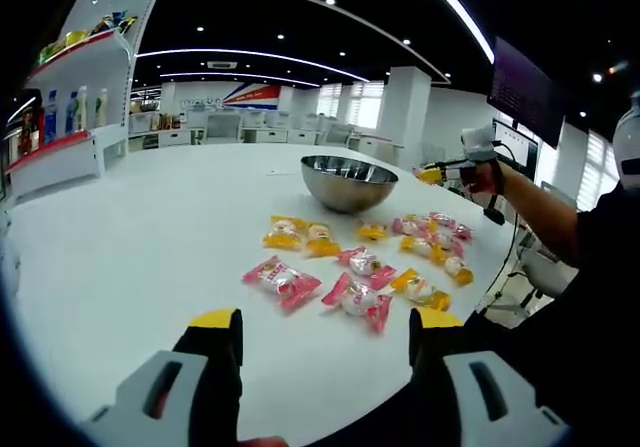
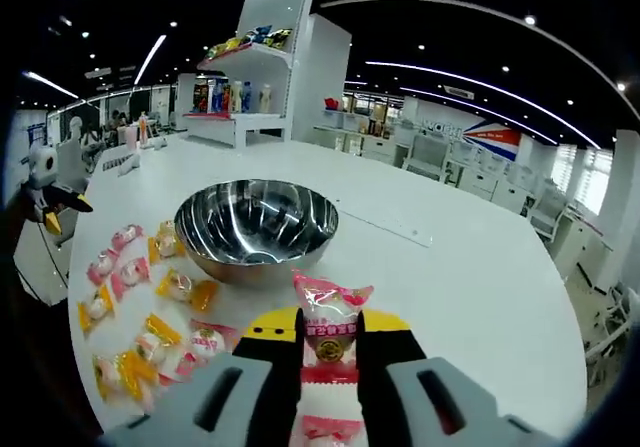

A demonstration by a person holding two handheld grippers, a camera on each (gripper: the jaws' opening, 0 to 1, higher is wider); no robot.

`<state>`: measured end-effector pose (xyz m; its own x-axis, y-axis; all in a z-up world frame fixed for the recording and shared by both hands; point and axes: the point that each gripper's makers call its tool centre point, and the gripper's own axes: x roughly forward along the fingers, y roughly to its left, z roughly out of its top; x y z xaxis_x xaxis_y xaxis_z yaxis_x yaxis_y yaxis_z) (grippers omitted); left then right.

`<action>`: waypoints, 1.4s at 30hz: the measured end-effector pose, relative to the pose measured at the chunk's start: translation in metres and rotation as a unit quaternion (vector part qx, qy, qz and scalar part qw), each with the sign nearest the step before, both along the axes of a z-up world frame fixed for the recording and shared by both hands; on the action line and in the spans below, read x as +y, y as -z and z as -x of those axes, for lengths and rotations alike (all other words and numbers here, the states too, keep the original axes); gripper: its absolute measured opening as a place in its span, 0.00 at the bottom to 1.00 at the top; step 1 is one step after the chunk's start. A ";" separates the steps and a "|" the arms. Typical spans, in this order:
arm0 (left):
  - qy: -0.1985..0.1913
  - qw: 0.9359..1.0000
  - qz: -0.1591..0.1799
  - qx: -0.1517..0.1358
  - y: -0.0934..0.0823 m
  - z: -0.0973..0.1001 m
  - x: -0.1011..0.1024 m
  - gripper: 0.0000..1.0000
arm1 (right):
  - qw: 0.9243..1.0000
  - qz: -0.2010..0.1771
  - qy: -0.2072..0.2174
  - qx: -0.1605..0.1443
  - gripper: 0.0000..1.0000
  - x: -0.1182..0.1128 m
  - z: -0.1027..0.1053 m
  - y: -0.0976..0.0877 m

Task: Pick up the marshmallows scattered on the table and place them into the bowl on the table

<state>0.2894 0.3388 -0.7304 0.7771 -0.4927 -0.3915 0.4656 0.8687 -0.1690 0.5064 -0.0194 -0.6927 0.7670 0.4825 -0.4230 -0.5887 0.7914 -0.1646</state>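
Right gripper (image 2: 330, 339) clenched on a pink-wrapped marshmallow (image 2: 330, 332), just short of the steel bowl (image 2: 257, 229). Left gripper (image 1: 325, 329) jaws spread, nothing between them, low over white table (image 1: 140, 247). Remaining marshmallows (image 1: 360, 262) lie scattered beside the bowl.

Left gripper (image 1: 325, 332) hangs low with its yellow-tipped fingers (image 1: 218, 329) spread wide apart, nothing between them. Right gripper (image 2: 330, 339) has its fingers pinched in on a pink-wrapped marshmallow (image 2: 331, 339); in the left gripper view it sits at the end of the person's outstretched, dark-sleeved arm (image 1: 545, 217).
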 end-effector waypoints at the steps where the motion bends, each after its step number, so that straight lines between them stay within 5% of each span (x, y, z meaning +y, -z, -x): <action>1: 0.000 1.000 0.000 0.000 0.000 0.000 0.000 0.68 | 1.000 -0.002 -0.005 -0.002 0.21 0.004 -0.001 -0.003; 14: -0.003 1.000 0.002 0.000 -0.001 0.000 0.003 0.66 | 0.998 0.009 -0.055 -0.021 0.21 0.064 -0.016 -0.027; 42: 0.004 1.000 0.008 -0.001 -0.002 0.002 -0.004 0.65 | 0.993 0.038 -0.106 0.024 0.22 0.149 -0.031 0.005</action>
